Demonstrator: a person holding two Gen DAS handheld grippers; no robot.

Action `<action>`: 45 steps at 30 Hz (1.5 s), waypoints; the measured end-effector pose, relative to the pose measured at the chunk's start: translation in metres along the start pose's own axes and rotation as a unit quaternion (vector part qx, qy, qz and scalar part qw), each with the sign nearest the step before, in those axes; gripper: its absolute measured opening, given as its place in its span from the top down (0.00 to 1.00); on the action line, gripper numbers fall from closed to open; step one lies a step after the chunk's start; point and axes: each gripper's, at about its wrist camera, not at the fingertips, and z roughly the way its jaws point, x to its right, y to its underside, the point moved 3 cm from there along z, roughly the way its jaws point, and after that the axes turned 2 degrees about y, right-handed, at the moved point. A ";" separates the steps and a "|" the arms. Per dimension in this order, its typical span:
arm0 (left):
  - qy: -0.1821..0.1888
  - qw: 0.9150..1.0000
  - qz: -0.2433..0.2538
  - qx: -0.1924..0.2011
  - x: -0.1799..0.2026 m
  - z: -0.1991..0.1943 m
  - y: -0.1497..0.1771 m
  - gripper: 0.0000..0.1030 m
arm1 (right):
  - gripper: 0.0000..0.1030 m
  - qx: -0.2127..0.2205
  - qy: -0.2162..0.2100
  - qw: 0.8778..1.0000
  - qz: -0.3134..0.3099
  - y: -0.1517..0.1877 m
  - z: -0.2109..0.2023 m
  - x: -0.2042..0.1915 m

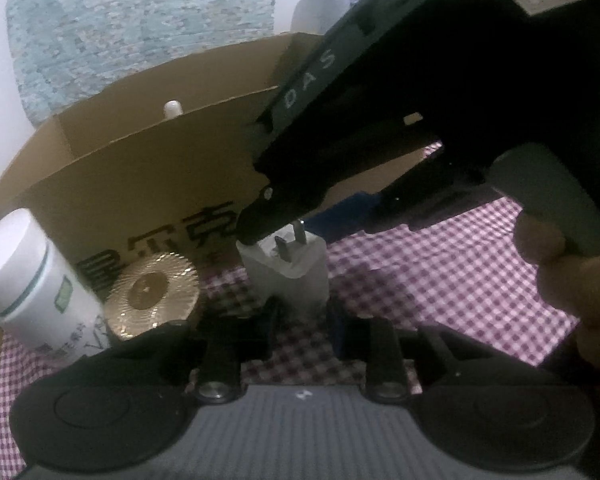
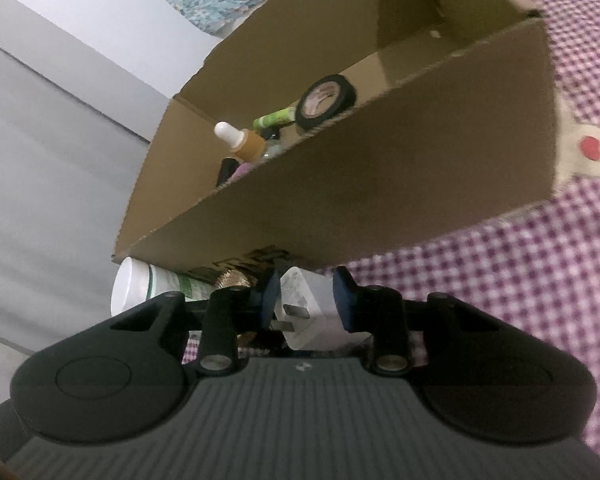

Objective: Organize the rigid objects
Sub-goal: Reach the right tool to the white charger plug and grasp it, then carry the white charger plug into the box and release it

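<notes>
Between both tongs, low centre of each wrist view: white plastic plug adapter with two metal prongs (image 1: 288, 268). Left gripper (image 1: 300, 320) is clamped on its lower body; right gripper (image 2: 306, 300) flanks it, its blue pads apparently pressing the sides.

Just left: ribbed gold metal lid (image 1: 152, 296), then white cylindrical plastic jar (image 1: 32, 280), both lying on purple checked tablecloth (image 1: 440, 264).

Behind: open brown cardboard box (image 2: 380, 184), holding black tape roll (image 2: 326, 100), dropper bottle (image 2: 240, 140), green tube (image 2: 274, 118).

Progress: partly done; adapter, lid and jar remain outside.

Checked tablecloth (image 1: 460, 280); perhaps patterned curtain (image 1: 140, 20).
</notes>
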 end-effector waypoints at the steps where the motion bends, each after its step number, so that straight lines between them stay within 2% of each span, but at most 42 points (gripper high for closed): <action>1: 0.000 1.000 0.001 0.001 0.002 0.001 0.000 0.66 | 0.72 -0.001 0.000 1.000 0.003 0.001 -0.002 0.001; 6: -0.009 1.000 0.005 0.004 0.005 0.005 -0.003 0.58 | 0.70 -0.003 -0.006 1.000 0.012 0.003 -0.004 0.003; 13: -0.024 1.000 0.004 0.010 0.002 0.016 -0.014 0.56 | 0.69 -0.007 -0.004 1.000 0.004 0.002 -0.002 0.004; 16: -0.022 1.000 0.005 0.012 0.002 0.017 -0.016 0.58 | 0.68 -0.009 -0.005 1.000 0.005 0.001 -0.002 0.003; 20: -0.020 1.000 0.009 0.013 0.005 0.015 -0.014 0.65 | 0.66 -0.005 0.000 1.000 0.003 0.001 -0.003 0.003; 29: -0.025 0.999 0.022 0.009 0.018 0.007 -0.009 0.68 | 0.67 0.001 0.000 1.000 0.009 0.010 -0.016 0.003; 34: -0.031 0.999 0.032 0.016 0.027 -0.010 -0.015 0.69 | 0.67 0.010 -0.011 1.000 0.008 0.015 -0.033 -0.001; 39: -0.051 0.996 0.048 0.048 0.030 -0.040 -0.035 0.69 | 0.67 0.039 -0.029 0.999 -0.016 0.010 -0.063 -0.023; 45: -0.069 0.993 0.051 0.086 0.019 -0.067 -0.082 0.70 | 0.67 0.086 -0.050 0.993 -0.068 -0.020 -0.096 -0.060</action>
